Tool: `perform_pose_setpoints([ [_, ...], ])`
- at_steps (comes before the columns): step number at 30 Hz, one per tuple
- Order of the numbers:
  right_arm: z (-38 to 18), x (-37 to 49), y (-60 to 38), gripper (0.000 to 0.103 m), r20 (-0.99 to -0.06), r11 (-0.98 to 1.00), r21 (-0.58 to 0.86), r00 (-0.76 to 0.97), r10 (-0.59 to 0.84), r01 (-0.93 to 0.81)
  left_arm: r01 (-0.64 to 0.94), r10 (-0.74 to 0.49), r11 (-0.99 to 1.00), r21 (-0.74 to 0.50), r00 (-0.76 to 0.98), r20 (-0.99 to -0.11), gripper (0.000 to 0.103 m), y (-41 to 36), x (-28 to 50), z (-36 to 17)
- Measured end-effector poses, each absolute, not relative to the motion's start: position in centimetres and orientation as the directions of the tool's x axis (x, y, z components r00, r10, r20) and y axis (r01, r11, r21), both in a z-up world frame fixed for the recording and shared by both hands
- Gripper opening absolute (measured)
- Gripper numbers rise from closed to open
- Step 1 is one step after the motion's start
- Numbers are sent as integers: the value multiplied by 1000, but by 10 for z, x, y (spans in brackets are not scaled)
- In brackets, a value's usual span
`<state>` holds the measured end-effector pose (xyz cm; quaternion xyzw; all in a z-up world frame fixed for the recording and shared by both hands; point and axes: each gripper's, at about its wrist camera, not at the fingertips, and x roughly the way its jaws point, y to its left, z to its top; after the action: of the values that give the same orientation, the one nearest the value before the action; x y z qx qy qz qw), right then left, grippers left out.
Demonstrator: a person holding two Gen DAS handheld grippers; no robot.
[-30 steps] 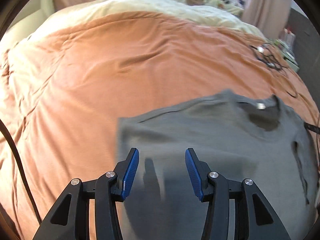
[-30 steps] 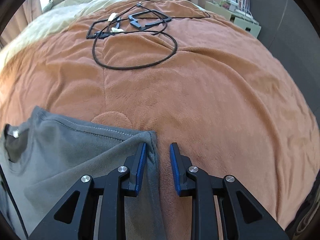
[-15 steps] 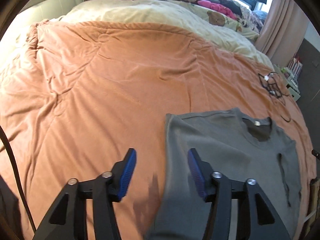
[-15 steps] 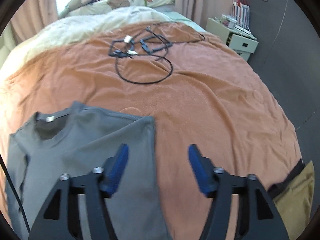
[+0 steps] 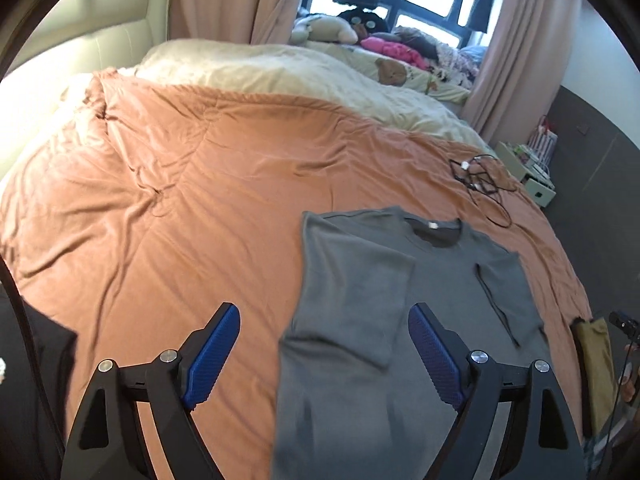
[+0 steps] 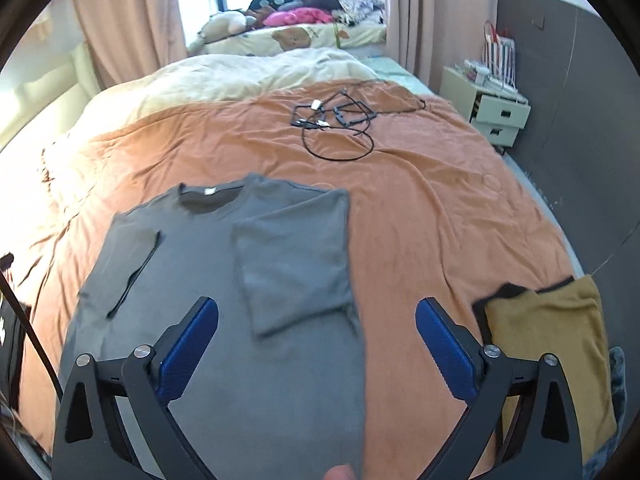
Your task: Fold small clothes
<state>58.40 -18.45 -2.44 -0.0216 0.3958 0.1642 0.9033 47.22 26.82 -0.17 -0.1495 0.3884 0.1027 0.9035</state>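
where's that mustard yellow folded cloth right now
In the right wrist view the mustard yellow cloth lies at the bed's near right edge on the orange blanket, right of the grey T-shirt.

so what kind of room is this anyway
Almost certainly a bedroom in a home: a large bed under an orange blanket, a small bedside cabinet against the wall, and curtains framing a window. A grey t-shirt lies spread on the bed.

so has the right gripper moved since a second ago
Yes. The right gripper has pulled up and back from the grey t-shirt: the black cables sit farther up the view, more bed shows, and its fingers have just been opening, empty.
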Motion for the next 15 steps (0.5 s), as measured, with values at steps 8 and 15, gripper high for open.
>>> perform_pose_setpoints([
  [8,-13,494,-213,99,-686,944,70,672,281,-323,-299,134,947,-121,706,-696,90,236,394,22],
  [15,-6,430,-233,99,-663,952,97,694,280,-292,-310,181,948,-75,715,-675,101,216,321,18],
])
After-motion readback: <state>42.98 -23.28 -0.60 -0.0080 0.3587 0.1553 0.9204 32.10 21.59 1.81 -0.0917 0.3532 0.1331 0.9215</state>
